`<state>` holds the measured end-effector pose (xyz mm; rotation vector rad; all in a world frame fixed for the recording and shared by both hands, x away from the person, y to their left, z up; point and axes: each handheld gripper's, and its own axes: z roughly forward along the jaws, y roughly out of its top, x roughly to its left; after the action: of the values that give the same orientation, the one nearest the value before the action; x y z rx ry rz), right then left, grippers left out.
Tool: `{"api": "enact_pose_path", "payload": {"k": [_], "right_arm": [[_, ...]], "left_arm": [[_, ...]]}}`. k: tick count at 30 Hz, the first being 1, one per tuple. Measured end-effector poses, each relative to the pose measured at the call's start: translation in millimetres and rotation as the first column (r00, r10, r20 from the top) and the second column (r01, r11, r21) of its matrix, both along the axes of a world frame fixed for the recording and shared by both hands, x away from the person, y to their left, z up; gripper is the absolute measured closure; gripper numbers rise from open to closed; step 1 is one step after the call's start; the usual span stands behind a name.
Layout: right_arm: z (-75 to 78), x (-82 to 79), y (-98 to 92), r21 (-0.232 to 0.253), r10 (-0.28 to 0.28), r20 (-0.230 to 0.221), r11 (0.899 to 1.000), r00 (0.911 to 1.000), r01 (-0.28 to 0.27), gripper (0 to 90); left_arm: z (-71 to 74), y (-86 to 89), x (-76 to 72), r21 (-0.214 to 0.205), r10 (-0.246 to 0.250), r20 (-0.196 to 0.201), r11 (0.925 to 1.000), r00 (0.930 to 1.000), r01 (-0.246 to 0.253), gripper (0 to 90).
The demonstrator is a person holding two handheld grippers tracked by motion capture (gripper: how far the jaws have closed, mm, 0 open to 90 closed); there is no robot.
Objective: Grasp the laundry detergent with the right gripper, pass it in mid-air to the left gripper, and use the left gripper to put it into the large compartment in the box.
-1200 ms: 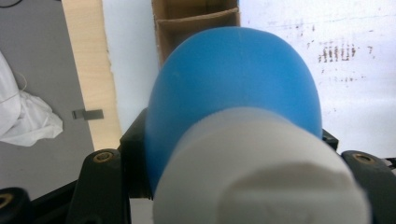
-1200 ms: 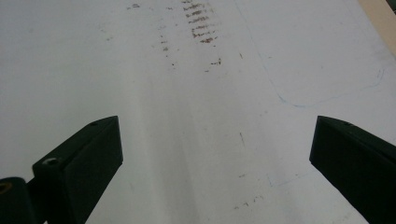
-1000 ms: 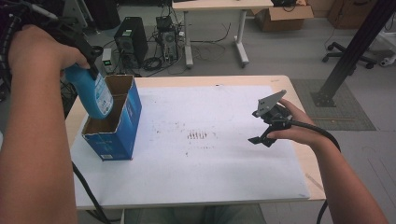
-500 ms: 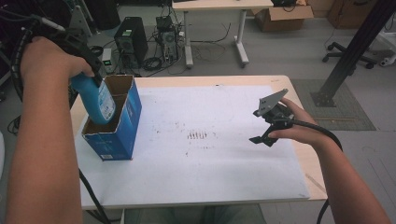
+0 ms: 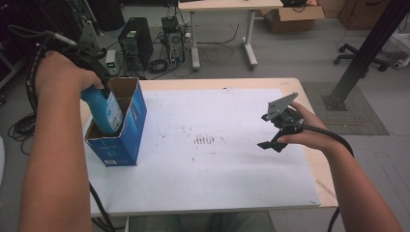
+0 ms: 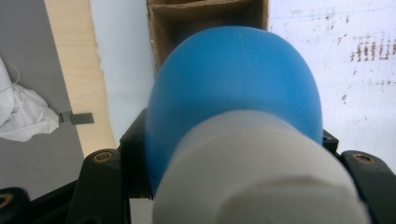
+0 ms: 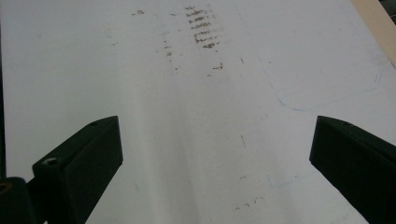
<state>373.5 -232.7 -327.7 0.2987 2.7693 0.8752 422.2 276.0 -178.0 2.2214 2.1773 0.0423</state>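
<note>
A blue bottle (image 5: 104,108) with a white cap (image 6: 261,172) is partly down inside an open blue cardboard box (image 5: 123,145) at the table's left side. My left gripper (image 5: 96,91) is shut on the bottle near its top, and the hand covers most of the gripper. In the left gripper view the bottle (image 6: 233,88) sits between the black jaws, with the box's brown inside (image 6: 205,14) just beyond it. My right gripper (image 5: 266,131) hovers over the table's right part, open, with nothing between its fingers. In the right gripper view its jaws (image 7: 217,163) stand wide apart over the white sheet (image 7: 187,116).
A white sheet (image 5: 217,169) with brown smudges (image 5: 205,140) covers most of the wooden table (image 5: 319,169). Behind the table, on the floor, are a computer tower (image 5: 135,41), cables, a second table (image 5: 227,6) and a black post (image 5: 367,53). A white cloth (image 6: 23,116) lies left of the table.
My left hand has come down and the blue bottle has sunk deeper into the blue box. The right gripper has stayed where it was.
</note>
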Motion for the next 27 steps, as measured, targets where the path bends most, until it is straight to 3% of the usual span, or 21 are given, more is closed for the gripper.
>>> {"api": "enact_pose_path", "payload": {"k": [16,27], "right_arm": [[-2.1,-0.5,2.5,0.006,-0.002,-0.001,1.000,1.0000,0.002,2.7],[-1.1,-1.7,-0.5,0.010,-0.009,0.003,1.000,0.9999,0.009,2.8]], "left_arm": [[-46.7,0.9,1.2,-0.012,0.004,-0.030,0.9999,0.9995,-0.004,38.4],[-73.2,3.5,0.6,-0.007,0.017,-0.024,0.9998,0.9996,-0.017,38.4]]}}
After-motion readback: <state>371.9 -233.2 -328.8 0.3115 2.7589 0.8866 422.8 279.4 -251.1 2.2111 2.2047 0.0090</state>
